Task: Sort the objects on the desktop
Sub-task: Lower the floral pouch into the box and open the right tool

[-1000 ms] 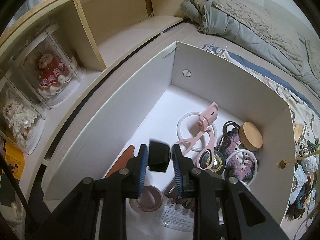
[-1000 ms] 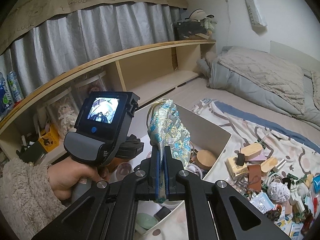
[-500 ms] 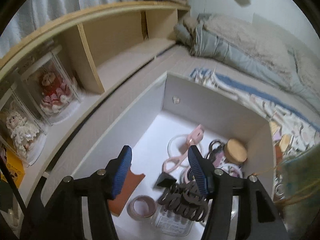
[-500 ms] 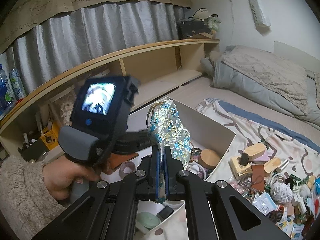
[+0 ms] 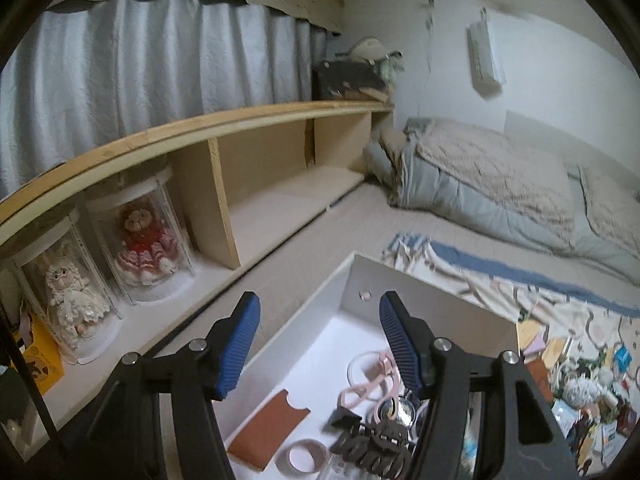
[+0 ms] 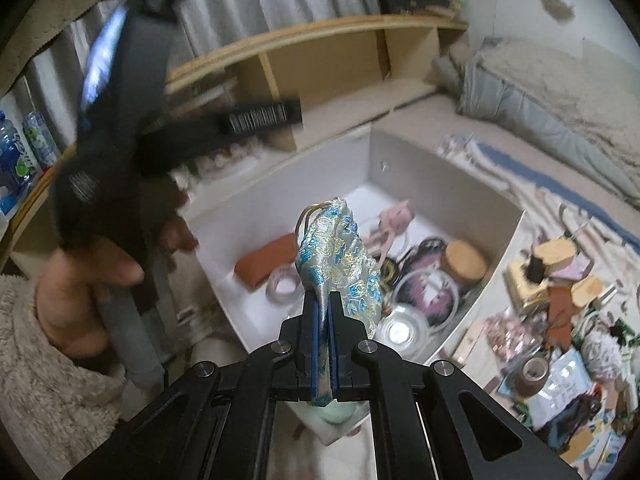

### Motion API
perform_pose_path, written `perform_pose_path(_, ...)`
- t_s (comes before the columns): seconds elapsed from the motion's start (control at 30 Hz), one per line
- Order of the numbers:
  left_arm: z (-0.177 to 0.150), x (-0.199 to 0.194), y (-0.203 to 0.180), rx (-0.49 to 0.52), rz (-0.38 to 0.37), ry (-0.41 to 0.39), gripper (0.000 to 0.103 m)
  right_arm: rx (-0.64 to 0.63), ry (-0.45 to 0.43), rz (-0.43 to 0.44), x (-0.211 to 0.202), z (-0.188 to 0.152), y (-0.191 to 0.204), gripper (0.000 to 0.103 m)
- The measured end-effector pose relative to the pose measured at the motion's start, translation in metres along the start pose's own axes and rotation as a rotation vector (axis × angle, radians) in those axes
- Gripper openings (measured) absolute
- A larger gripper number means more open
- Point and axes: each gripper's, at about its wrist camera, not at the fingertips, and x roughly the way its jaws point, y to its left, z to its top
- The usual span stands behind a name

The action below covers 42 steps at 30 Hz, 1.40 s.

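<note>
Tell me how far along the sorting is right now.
Partly done. The white box already holds a brown card sleeve, a dark hair claw and a wooden-lidded jar. The left tool has just opened and is empty; the right tool grips a brocade pouch above the box. A pile remains on the bedspread.
</note>
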Motion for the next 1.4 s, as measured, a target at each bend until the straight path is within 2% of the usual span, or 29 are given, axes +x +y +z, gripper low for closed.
perform_pose_path(0.23,0.007,-0.017,0.011,-0.02,0.036,-0.112,0.062,-0.012,0.1,0.007,0.022,-0.01,0.005,0.004)
perform_pose_path(0.37,0.008,-0.024,0.014,-0.009,0.027,-0.152,0.062,-0.009,0.158,0.014,0.033,-0.016,0.007,0.004)
perform_pose_path(0.63,0.007,-0.02,0.023,-0.027,0.001,-0.123,0.062,0.019,0.28,-0.002,0.059,-0.026,0.005,0.004)
perform_pose_path(1.1,0.003,-0.019,0.028,-0.005,0.011,-0.121,0.062,0.039,0.298,0.002,0.07,-0.027,0.0,0.006)
perform_pose_path(1.13,0.002,-0.019,0.028,-0.003,0.012,-0.118,0.062,0.035,0.293,-0.011,0.069,-0.027,0.0,0.009)
perform_pose_path(1.17,0.003,-0.019,0.028,-0.003,0.011,-0.116,0.062,0.033,0.285,-0.018,0.069,-0.027,-0.001,0.02)
perform_pose_path(1.2,0.002,-0.019,0.028,-0.003,0.011,-0.115,0.062,0.031,0.273,-0.028,0.068,-0.026,-0.001,0.044)
perform_pose_path(1.27,0.002,-0.019,0.028,-0.002,0.009,-0.115,0.062,0.026,0.232,-0.061,0.063,-0.024,-0.001,0.078)
perform_pose_path(1.3,0.002,-0.019,0.028,-0.002,0.01,-0.114,0.062,0.029,0.208,-0.074,0.06,-0.023,-0.002,0.087)
perform_pose_path(1.4,0.002,-0.02,0.027,0.006,0.01,-0.114,0.062,0.053,0.19,-0.047,0.056,-0.02,-0.005,0.087)
